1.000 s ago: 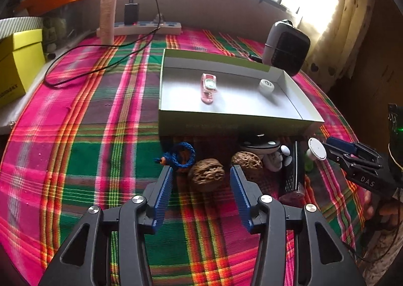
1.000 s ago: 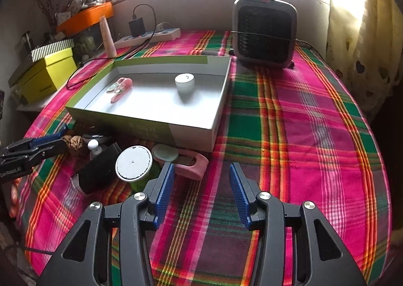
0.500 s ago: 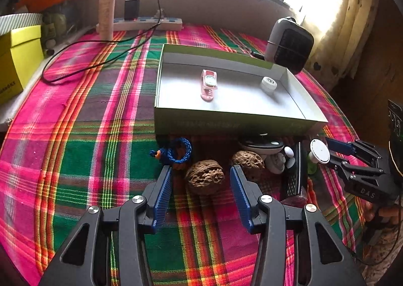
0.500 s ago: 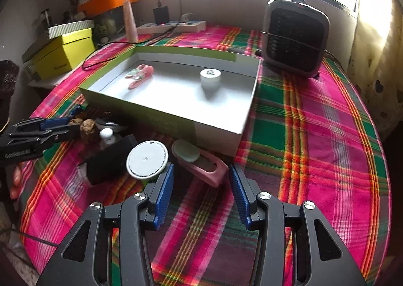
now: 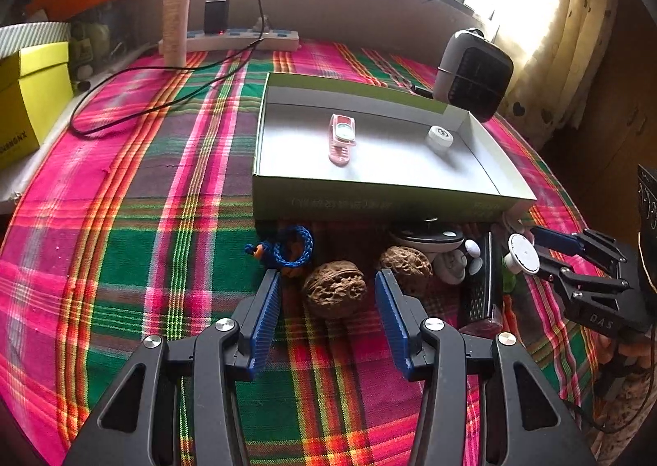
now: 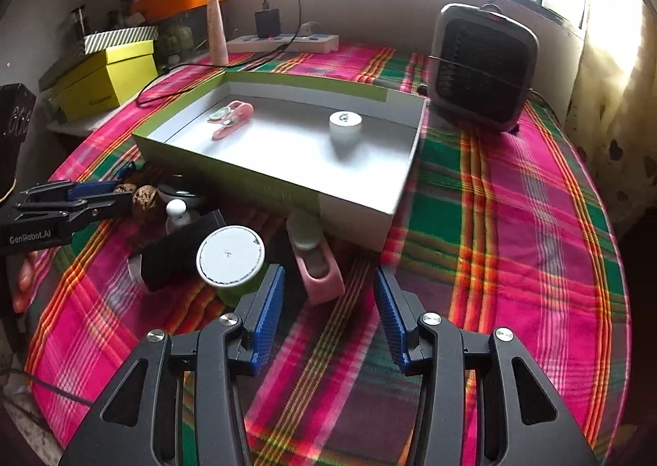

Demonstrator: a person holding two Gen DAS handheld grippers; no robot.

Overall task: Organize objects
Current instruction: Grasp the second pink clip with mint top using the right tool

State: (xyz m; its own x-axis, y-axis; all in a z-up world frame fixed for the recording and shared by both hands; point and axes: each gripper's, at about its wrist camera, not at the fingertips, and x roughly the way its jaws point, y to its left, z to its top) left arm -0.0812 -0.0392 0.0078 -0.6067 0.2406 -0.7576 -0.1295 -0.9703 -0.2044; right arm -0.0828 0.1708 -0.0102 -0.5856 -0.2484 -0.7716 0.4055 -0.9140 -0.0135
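A shallow green-rimmed box [image 5: 369,201] holds a pink clip-like item [image 5: 341,137] and a small white round jar [image 5: 440,137]. Loose things lie along its front wall. My left gripper [image 5: 327,275] is open, and a walnut [image 5: 334,293] lies between its fingers untouched. A second walnut [image 5: 406,267] and a blue cord loop [image 5: 293,248] lie close by. My right gripper [image 6: 328,269] is open too. Its tips flank a pink holder [image 6: 318,273] without pressing it. A white-lidded green jar [image 6: 230,256] stands just left of the right gripper's left finger.
A black box [image 6: 180,252] and a white-knobbed figure [image 6: 176,211] crowd the row between the two grippers. A dark fan heater [image 6: 482,67] stands behind the box on the right. Power strip [image 5: 242,40], cable and yellow box [image 5: 28,96] are at the back left.
The right gripper has swung left and rolled, so the pink holder now sits between its tips instead of left of them. The left gripper has edged closer to the walnut.
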